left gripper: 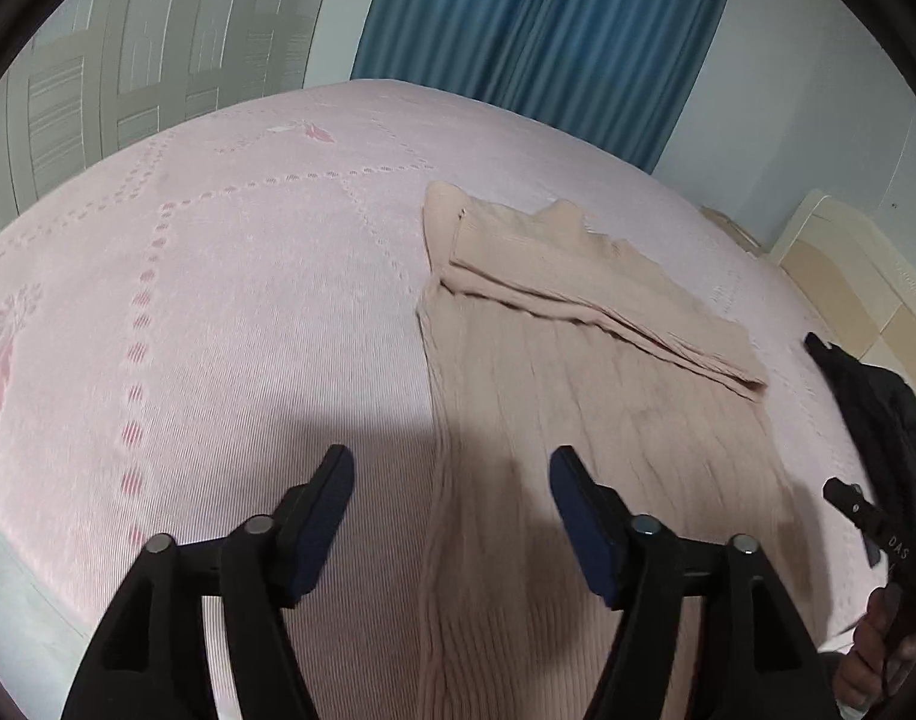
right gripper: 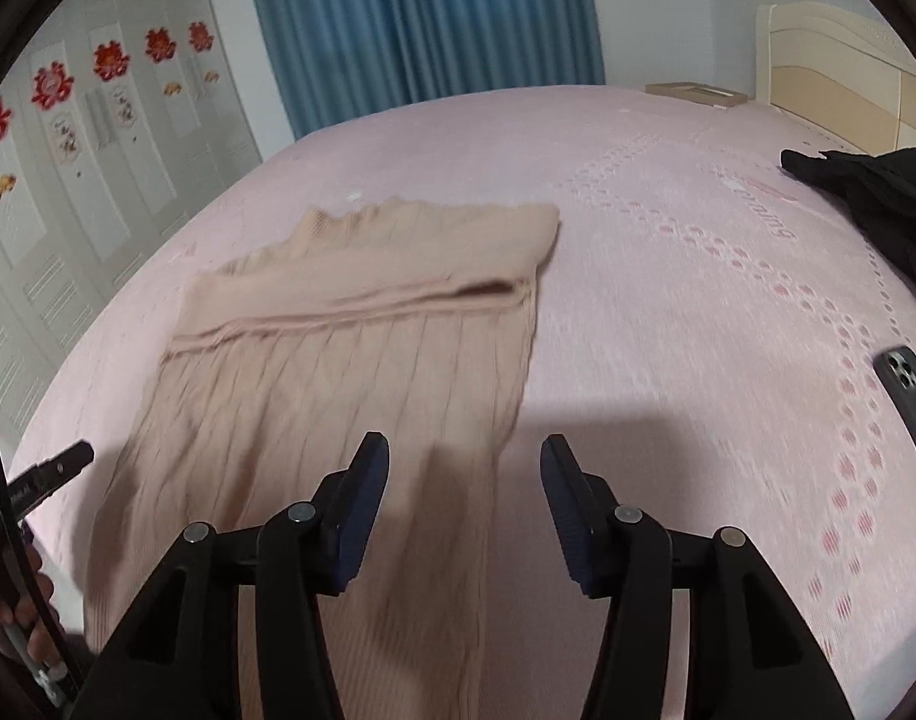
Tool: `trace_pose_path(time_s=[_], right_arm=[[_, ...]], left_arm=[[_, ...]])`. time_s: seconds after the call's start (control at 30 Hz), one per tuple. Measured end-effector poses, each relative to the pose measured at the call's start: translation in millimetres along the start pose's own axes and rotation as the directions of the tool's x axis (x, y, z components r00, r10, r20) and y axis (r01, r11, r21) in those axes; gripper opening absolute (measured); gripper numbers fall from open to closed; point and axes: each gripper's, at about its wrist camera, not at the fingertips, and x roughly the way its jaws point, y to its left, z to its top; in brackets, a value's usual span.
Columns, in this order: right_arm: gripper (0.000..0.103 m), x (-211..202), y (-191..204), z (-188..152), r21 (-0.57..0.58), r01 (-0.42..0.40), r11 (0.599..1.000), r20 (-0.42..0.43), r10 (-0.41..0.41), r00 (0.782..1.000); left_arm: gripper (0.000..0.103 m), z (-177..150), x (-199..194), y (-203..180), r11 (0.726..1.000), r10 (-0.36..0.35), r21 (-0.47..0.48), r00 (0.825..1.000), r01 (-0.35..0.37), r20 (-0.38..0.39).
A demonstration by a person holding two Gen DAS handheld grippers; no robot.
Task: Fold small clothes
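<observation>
Pink patterned bedspread (left gripper: 230,276) fills the room's middle, blue curtain (left gripper: 493,18) behind, white wardrobe doors (right gripper: 68,192) to one side, a pale headboard (right gripper: 841,72) at the other. The beige knit garment (left gripper: 565,372) lies flat on the bed, sleeves folded across its top. Left gripper (left gripper: 452,480) hovers over its near left edge, jaws wide, holding nothing; right gripper (right gripper: 465,468) likewise gapes empty above its right edge. Only the right view catches a phone (right gripper: 907,378) and a flat box (right gripper: 694,93); both show dark clothing (left gripper: 883,414).
</observation>
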Motion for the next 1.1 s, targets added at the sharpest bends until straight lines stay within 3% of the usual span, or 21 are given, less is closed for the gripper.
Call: trace_pose_path(time_s=[0.13, 0.27, 0.43, 0.77, 0.97, 1.1], right_arm=[[0.052, -17, -3, -18, 0.009, -0.034, 0.999, -0.016, 0.034, 0.999], [0.052, -23, -6, -30, 0.040, -0.071, 0.997, -0.049, 0.073, 0.996], [0.052, -21, -1, -44, 0.045, -0.116, 0.992, -0.108, 0.120, 0.987], [0.052, -14, 7, -59, 0.032, -0.092, 0.995, -0.189, 0.096, 0.977], [0.052, -9, -5, -61, 0.101, -0.087, 0.991, -0.219, 0.108, 0.970], [0.052, -9, -11, -60, 0.143, -0.114, 0.983, -0.214, 0.143, 0.966]], left_arm=[[0.067, -11, -8, -3, 1.000, 0.017, 0.011, 0.999, -0.017, -0.031], [0.067, -19, -9, 2, 0.999, 0.012, -0.044, 0.997, -0.015, -0.072], [0.067, -30, -3, 17, 0.986, -0.082, -0.157, 0.985, 0.058, -0.154], [0.066, -51, -15, 22, 0.966, -0.211, -0.192, 0.959, 0.175, -0.187], [0.065, -46, -6, 20, 0.964, -0.214, -0.201, 0.959, 0.175, -0.188], [0.065, -38, 6, 9, 0.976, -0.180, -0.157, 0.963, 0.150, -0.199]])
